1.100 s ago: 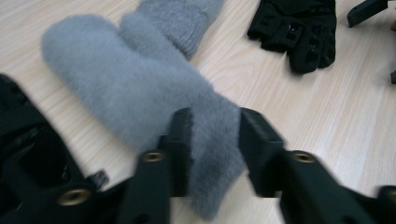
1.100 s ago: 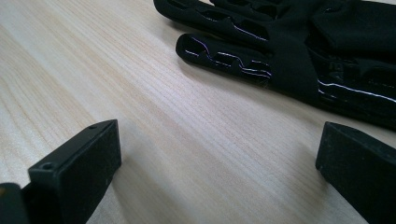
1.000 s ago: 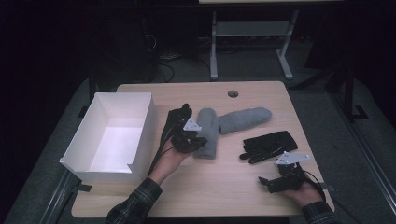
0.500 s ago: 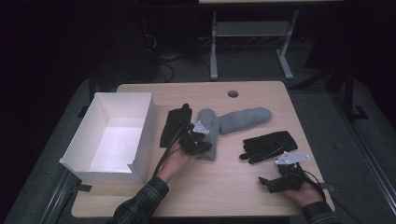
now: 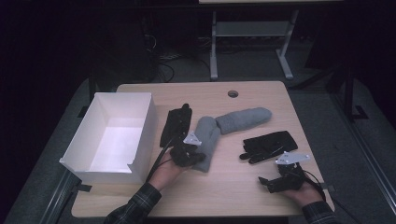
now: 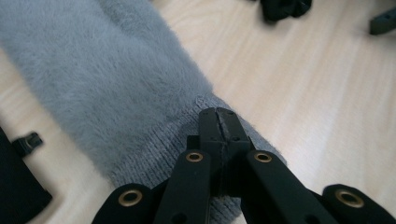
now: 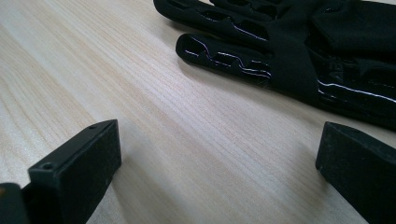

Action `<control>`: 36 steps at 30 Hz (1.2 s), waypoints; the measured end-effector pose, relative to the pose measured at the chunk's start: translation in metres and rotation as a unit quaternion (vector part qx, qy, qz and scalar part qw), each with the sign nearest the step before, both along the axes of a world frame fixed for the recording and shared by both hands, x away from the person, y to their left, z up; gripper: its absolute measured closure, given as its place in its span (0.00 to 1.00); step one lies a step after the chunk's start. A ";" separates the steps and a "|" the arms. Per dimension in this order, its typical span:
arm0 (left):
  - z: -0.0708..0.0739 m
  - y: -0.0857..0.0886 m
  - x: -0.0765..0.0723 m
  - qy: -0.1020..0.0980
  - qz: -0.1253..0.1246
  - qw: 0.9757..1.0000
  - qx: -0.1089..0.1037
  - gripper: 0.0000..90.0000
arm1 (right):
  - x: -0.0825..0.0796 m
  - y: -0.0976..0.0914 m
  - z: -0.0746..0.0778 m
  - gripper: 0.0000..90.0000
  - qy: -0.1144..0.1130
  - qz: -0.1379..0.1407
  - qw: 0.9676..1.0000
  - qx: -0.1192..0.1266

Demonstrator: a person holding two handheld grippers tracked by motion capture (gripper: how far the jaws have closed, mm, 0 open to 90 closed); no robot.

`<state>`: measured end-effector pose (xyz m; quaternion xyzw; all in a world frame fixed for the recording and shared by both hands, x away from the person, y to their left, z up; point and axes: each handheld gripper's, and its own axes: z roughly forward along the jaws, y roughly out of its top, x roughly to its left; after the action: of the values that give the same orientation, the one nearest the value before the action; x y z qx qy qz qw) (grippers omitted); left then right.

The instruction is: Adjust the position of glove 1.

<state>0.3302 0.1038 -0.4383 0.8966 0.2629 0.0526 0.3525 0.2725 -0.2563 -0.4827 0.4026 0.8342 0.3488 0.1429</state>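
Though pinched at its ribbed cuff, lies flat yet on the table (image 5: 233,191): grey mitten (image 5: 207,142), near centre, at 3 o'clock from the white box (image 5: 140,135). Clamped on that cuff, jaws pressed together over the knit: left gripper (image 6: 218,122), seen from above at the mitten's 7 o'clock end (image 5: 189,154). Not lifted so far as can be judged; fabric spread on the wood in the left gripper view.

Touching it at 1 o'clock: second grey mitten (image 5: 243,119), untouched, pointing toward the table's hole (image 5: 232,94). Just beside at 9 o'clock, between mitten and box: black glove (image 5: 176,125), also untouched. Further out at 3 o'clock: another black glove (image 5: 268,145), lying flat, its fingers (image 7: 224,58) ahead of the right gripper (image 7: 215,158). Jaws of that one wide apart, holding nothing, resting near the table's 5 o'clock corner (image 5: 280,181).

Box empty inside. Judged from this: nothing put away yet, first grasp only just made. Left to do, likely: carry the pinched mitten to the box, then its twin and both gloves.
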 end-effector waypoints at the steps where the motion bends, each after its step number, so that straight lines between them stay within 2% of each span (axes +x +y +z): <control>1: 0.000 0.000 0.000 0.000 0.000 1.000 0.000 0.99 | 0.000 0.000 0.000 0.00 0.000 0.000 1.000 0.000; 2: 0.001 0.002 -0.006 0.001 -0.005 1.000 0.001 0.99 | 0.000 0.000 0.000 0.00 0.000 0.000 1.000 0.000; 7: 0.002 0.004 -0.019 0.005 -0.015 1.000 0.002 0.99 | 0.000 0.000 0.000 0.00 0.000 0.000 1.000 0.000; 12: 0.003 0.008 -0.035 0.017 -0.027 0.999 0.005 0.99 | 0.000 0.000 0.000 0.00 0.000 0.000 1.000 0.000; 13: 0.004 0.010 -0.037 0.015 -0.032 0.999 0.008 0.99 | 0.000 0.000 0.000 0.00 0.000 0.000 1.000 0.000; 16: 0.009 0.011 -0.037 0.008 -0.023 1.000 -0.004 0.89 | 0.000 0.000 0.000 0.00 0.000 0.000 1.000 0.000; 17: 0.011 0.010 -0.035 0.002 -0.021 1.000 -0.006 0.89 | 0.000 0.000 0.000 0.00 0.000 0.000 1.000 0.000; 20: 0.018 0.007 -0.028 -0.016 -0.011 1.000 -0.011 0.89 | 0.000 0.000 0.000 0.00 -0.002 0.000 1.000 -0.001; 21: 0.021 0.006 -0.025 -0.023 -0.012 1.000 -0.006 0.91 | 0.000 0.000 0.000 0.00 -0.002 0.000 1.000 -0.001; 22: 0.021 0.006 -0.025 -0.023 -0.012 1.000 -0.006 0.91 | 0.000 0.000 0.000 0.00 -0.002 0.000 1.000 -0.001; 23: 0.026 0.004 -0.014 -0.035 -0.002 0.999 -0.002 0.94 | 0.000 0.000 0.000 0.00 0.000 -0.001 1.000 0.000; 24: 0.027 0.004 -0.008 -0.038 0.003 0.999 -0.003 0.95 | 0.000 0.000 0.000 0.00 0.000 -0.001 1.000 0.000; 25: 0.027 0.004 -0.008 -0.038 0.003 0.999 -0.003 0.96 | 0.000 0.000 0.000 0.00 0.000 -0.001 1.000 0.000; 26: 0.028 0.003 0.007 -0.042 0.018 0.999 -0.004 0.97 | 0.000 0.000 0.000 0.00 -0.002 -0.001 1.000 -0.001; 27: 0.028 0.003 0.007 -0.042 0.018 0.999 -0.004 0.98 | 0.000 0.000 0.000 0.00 -0.002 -0.001 1.000 -0.001; 28: 0.026 0.002 0.022 -0.039 0.034 0.999 -0.003 0.99 | 0.000 0.000 0.000 0.00 -0.001 -0.001 1.000 -0.001; 30: 0.023 0.001 0.035 -0.040 0.045 0.998 0.003 0.99 | 0.000 0.000 0.000 0.00 -0.002 -0.001 1.000 -0.001; 31: 0.023 0.001 0.035 -0.040 0.045 0.998 0.003 0.99 | 0.000 0.000 0.000 0.00 -0.002 -0.001 1.000 -0.001; 32: 0.020 -0.003 0.045 -0.040 0.056 0.998 0.004 0.99 | 0.000 0.000 0.000 0.00 -0.002 0.000 1.000 -0.001; 35: 0.017 -0.007 0.053 -0.041 0.063 0.997 0.008 0.99 | 0.000 0.000 0.000 0.00 -0.002 -0.001 1.000 -0.001; 36: 0.013 -0.010 0.061 -0.044 0.060 0.997 0.011 0.99 | 0.000 0.000 0.000 0.00 -0.002 -0.001 1.000 -0.001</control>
<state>0.3909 0.0938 -0.4250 0.8796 0.3002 0.1157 0.3504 0.2728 -0.2563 -0.4827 0.4025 0.8338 0.3489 0.1450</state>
